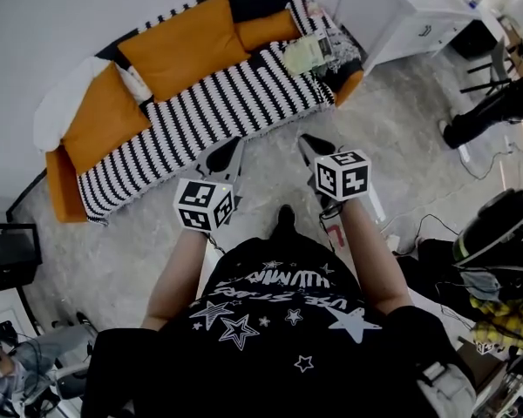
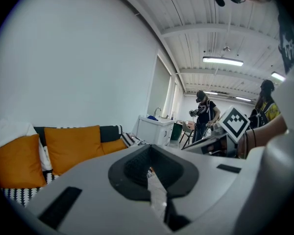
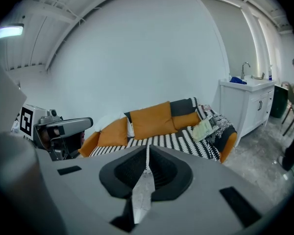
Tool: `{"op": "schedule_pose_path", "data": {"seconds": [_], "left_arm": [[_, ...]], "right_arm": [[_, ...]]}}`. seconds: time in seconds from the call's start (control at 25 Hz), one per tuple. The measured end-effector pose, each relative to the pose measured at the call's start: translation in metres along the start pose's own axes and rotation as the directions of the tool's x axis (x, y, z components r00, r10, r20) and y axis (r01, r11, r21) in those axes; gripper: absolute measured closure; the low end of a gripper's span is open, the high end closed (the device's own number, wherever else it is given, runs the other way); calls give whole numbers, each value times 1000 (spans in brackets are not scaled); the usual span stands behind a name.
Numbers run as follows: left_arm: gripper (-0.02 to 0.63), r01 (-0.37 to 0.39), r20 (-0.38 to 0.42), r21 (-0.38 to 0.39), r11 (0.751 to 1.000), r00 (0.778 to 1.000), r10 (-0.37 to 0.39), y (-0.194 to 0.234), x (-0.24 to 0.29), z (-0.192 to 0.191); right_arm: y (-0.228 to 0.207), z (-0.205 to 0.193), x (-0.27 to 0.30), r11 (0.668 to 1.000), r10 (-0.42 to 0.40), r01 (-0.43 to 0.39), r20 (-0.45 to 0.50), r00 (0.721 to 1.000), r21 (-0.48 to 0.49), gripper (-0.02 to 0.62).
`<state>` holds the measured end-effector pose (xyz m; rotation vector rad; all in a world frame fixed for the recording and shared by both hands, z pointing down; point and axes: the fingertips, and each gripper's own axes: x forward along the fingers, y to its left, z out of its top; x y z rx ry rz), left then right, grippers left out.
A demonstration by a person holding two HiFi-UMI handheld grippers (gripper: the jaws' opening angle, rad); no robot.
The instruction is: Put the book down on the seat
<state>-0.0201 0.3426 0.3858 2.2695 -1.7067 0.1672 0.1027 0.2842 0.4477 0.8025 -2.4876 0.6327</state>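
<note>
On our black shirt (image 1: 279, 316) the white lettering among the stars is upside down and we cannot read it. Our left gripper (image 1: 225, 157) and right gripper (image 1: 314, 146) both have their jaws pressed together on nothing. Farther off, the pale green book (image 1: 307, 55), its print too small to read, lies on the seat at the right end of the striped sofa (image 1: 200, 111).

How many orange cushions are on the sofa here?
3 cushions on the sofa: one at its left end beside the white cloth, a large one against the middle of the back, a small one further right. The cloth may hide more.
</note>
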Motion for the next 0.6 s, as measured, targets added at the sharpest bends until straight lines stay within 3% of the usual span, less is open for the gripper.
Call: {"op": "schedule_pose_path", "data": {"seconds": [0.6], "left_arm": [[598,-1,-41,-26,1000,999,0,3,-80,-45]], "right_arm": [[82,-42,-12,999,44,-44,21,999,5,560]]}}
